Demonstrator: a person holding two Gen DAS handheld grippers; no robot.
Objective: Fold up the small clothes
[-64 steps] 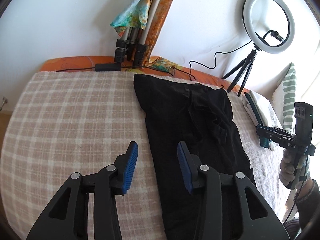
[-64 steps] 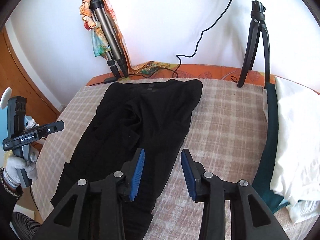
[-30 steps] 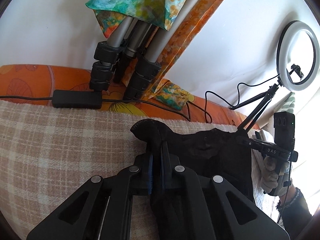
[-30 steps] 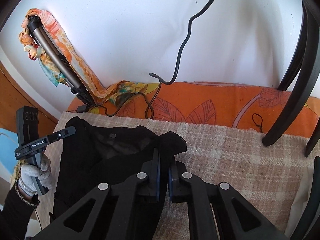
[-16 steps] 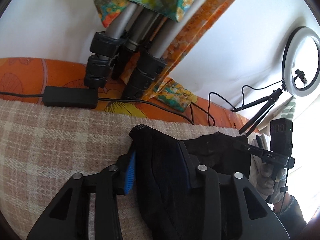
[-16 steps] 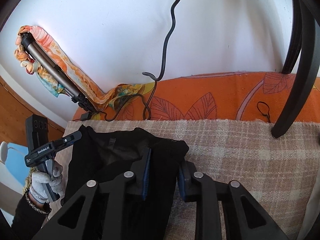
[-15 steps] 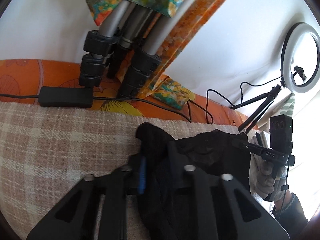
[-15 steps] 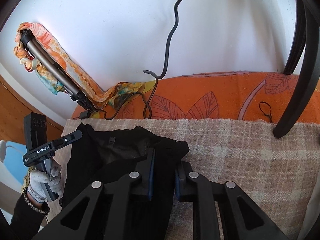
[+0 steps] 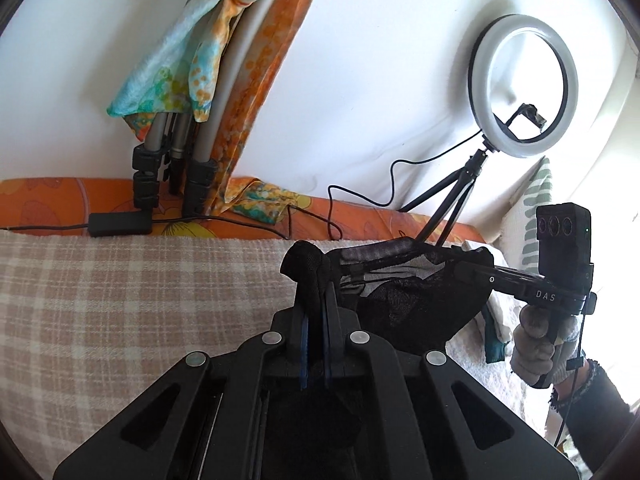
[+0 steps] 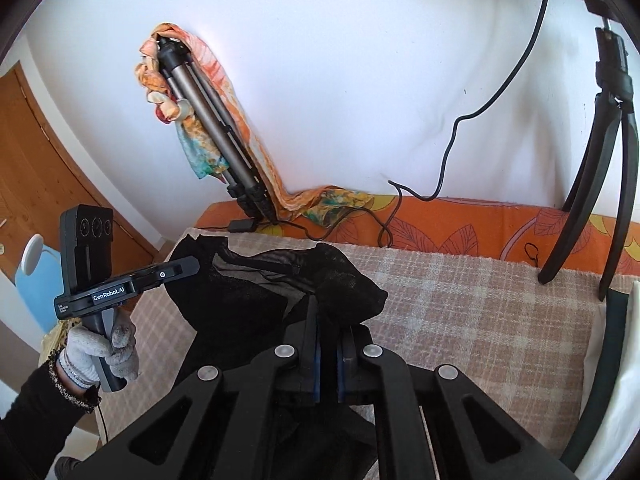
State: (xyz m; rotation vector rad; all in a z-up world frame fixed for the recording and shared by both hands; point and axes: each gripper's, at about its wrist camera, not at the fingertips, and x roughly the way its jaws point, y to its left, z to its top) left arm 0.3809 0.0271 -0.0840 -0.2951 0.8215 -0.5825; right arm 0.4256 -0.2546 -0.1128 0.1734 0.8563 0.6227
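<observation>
A black garment (image 9: pixel 404 300) hangs stretched between my two grippers above the checked blanket (image 9: pixel 120 288). My left gripper (image 9: pixel 314 316) is shut on one corner of its waistband, which bunches over the fingertips. My right gripper (image 10: pixel 326 332) is shut on the other corner (image 10: pixel 344 284). The waistband is pulled taut and the cloth sags below it. In the left wrist view the right gripper (image 9: pixel 476 270) holds the far corner. In the right wrist view the left gripper (image 10: pixel 188 268) holds the far corner of the garment (image 10: pixel 248 296).
A folded tripod draped with a coloured scarf (image 9: pixel 180 128) leans on the wall behind an orange edge (image 9: pixel 60 196). A ring light on a tripod (image 9: pixel 524 88) stands at the right. White and teal folded clothes (image 10: pixel 616 344) lie at the right. Cables (image 10: pixel 440 176) run along the wall.
Both grippers shut on the waistband corners, which lay on the blanket, and lifted the garment off it. They have drawn back from the wall, and the cloth now hangs taut between them.
</observation>
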